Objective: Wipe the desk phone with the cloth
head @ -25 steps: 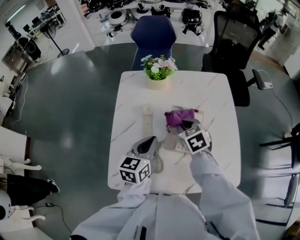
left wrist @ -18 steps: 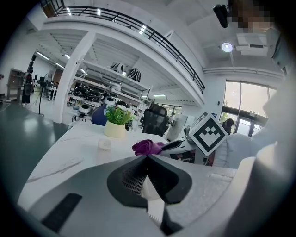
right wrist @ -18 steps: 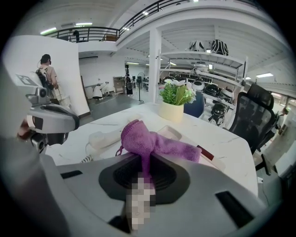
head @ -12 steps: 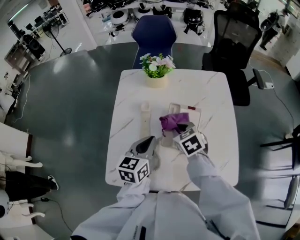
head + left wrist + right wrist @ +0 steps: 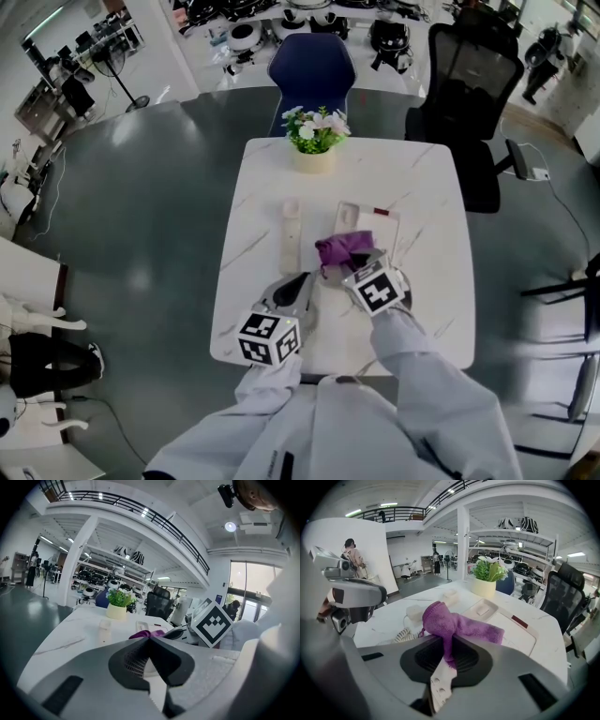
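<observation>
Right gripper view: your right gripper (image 5: 448, 644) clamps the cloth (image 5: 452, 623) bunched at the desk phone (image 5: 513, 634) for wiping, while your left gripper (image 5: 149, 640) waits closed and empty.

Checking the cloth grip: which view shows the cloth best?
Right gripper view: the cloth is close up, pinched by the right gripper. Head view shows it small from above; left gripper view, only a sliver.

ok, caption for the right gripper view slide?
Right claw shut on the purple cloth, poised at the white desk phone.
</observation>
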`<state>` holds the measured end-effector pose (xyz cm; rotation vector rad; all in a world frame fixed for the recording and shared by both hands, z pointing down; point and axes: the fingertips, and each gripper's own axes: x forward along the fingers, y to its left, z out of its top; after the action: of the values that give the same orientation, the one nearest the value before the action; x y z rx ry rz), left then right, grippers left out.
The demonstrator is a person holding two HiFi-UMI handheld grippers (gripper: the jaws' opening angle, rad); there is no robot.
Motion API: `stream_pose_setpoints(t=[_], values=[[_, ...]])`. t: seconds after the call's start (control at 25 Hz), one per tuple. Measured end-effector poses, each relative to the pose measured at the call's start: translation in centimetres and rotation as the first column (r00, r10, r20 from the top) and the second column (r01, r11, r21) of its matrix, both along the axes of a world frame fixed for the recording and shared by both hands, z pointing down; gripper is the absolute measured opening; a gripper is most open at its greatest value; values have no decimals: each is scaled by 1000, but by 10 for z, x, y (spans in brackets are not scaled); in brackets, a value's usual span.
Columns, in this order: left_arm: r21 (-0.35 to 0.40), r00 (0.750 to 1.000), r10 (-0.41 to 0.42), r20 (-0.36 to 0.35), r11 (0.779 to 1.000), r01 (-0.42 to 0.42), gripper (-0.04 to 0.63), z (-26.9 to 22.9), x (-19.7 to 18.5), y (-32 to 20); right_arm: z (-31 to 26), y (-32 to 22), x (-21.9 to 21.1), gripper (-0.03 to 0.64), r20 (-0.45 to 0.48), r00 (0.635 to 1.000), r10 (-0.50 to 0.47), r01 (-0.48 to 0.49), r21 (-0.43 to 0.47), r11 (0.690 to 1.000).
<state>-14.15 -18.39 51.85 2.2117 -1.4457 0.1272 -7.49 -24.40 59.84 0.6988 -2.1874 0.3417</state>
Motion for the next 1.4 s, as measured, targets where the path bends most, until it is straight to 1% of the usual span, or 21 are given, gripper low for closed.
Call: stream_pose_setpoints(t=[0.28,0.52,0.68,0.8,0.92,1.4], values=[[6,1000,-1,3,1000,1,-2,-3,3,6,0,10,2,35,10,1000,1,-1,1,1000],[11,1000,10,6,1000,-10,-2,-5,5,9,7,23,3,35,12,1000,6,-5,-34,999],[16,1000,14,10,1000,-14,-2,-7,5,11,1,22,4,35,16,1000,8,-8,-6,1000],[17,1000,15,10,1000,-15,-2,-7,5,13,3,29,4,35,14,1000,8,-8,-26,1000],[18,1000,16,9,1000,-16,-2,-7,4,16,-1,27,3,35,18,1000,9,-9,10,1000],[19,1000,-9,11,1000,9,-2,-9,-2,32,2,44,3,35,10,1000,-6,6,-14,1000]])
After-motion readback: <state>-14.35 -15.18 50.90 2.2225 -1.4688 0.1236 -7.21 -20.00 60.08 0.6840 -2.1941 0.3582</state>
